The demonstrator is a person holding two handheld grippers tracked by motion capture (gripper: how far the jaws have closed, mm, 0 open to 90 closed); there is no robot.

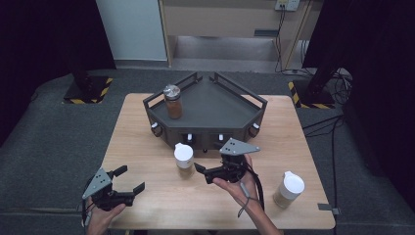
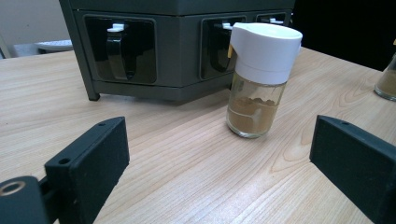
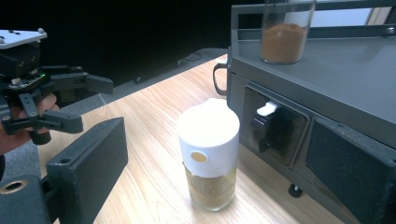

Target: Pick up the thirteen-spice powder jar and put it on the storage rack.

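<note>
Your left gripper [image 1: 131, 179] sits at the near-left table edge, matte black jaws spread wide, nothing between them, grey three-cornered plate on top. Your right gripper [image 1: 199, 168] rests mid-table in your upturned hand [image 1: 238, 186], its jaws also spread apart and empty, aimed leftward at the white-capped jar [image 1: 184, 159]. That jar stands just in front of the rack [image 1: 205, 110]: clear glass, rounded glossy white plastic cap with a small tan dot on its side, brown powder filling roughly the lower half. The rack is dark grey, angular, railed on top, with recessed front pockets holding black handles with white tabs. On its top left corner stands a metal-lidded jar [image 1: 172, 101] of reddish-brown powder. A second white-capped jar [image 1: 288, 189] sits well apart near the right front edge. The table [image 1: 147, 142] is pale wood-grain, smooth; dark carpet surrounds it.
</note>
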